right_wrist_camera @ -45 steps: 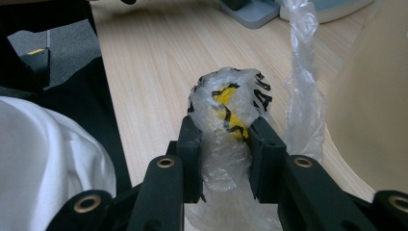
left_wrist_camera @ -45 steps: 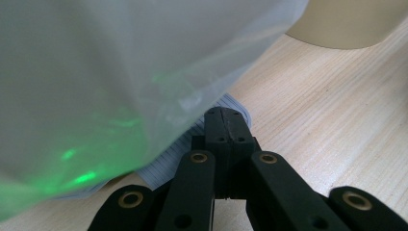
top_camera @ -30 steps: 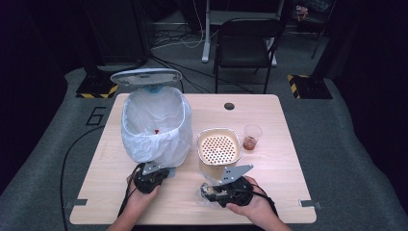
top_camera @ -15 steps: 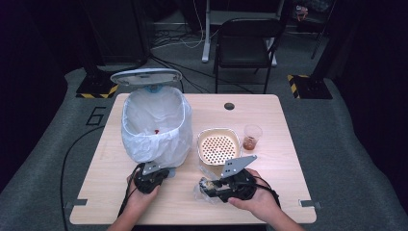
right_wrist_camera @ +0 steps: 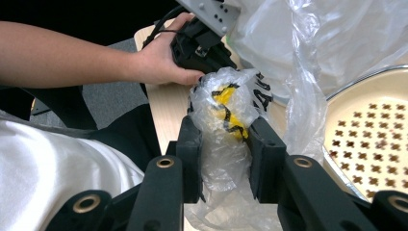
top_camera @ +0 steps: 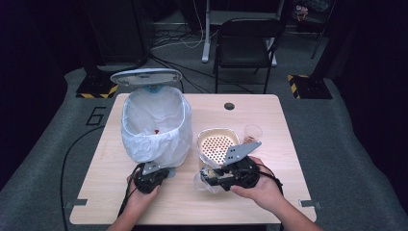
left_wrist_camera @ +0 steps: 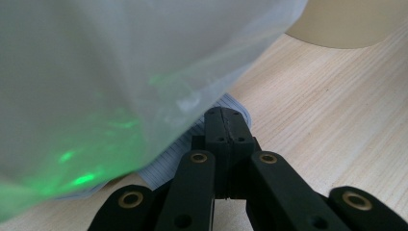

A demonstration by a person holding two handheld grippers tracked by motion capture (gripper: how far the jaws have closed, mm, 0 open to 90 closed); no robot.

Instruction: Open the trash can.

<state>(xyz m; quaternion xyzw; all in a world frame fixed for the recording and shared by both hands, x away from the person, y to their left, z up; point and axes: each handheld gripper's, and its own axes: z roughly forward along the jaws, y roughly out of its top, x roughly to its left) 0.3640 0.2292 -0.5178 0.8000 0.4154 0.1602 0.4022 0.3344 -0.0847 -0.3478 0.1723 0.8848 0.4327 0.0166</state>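
Observation:
A bin point(top_camera: 154, 127) lined with a white plastic bag stands at the table's left, its lid point(top_camera: 146, 76) raised. My left gripper point(top_camera: 165, 173) sits at the bin's foot, jaws shut with nothing between them. In the left gripper view its tips point(left_wrist_camera: 223, 120) rest on the grey ribbed pedal point(left_wrist_camera: 178, 154) under the liner point(left_wrist_camera: 120, 72). My right gripper point(top_camera: 207, 177) is shut on a crumpled clear plastic bag point(top_camera: 203, 184) and holds it above the table. In the right gripper view the bag point(right_wrist_camera: 226, 110) has yellow and black print and sits between the fingers point(right_wrist_camera: 192, 144).
A beige perforated basket point(top_camera: 216, 143) stands right of the bin, just beyond my right gripper. A small clear cup point(top_camera: 252, 133) stands to its right. Something small and red point(top_camera: 156, 130) lies inside the bin. A dark chair point(top_camera: 245, 43) stands beyond the table.
My right gripper has risen off the table with the crumpled bag in its jaws. The left gripper and the bin's raised lid have stayed as they were.

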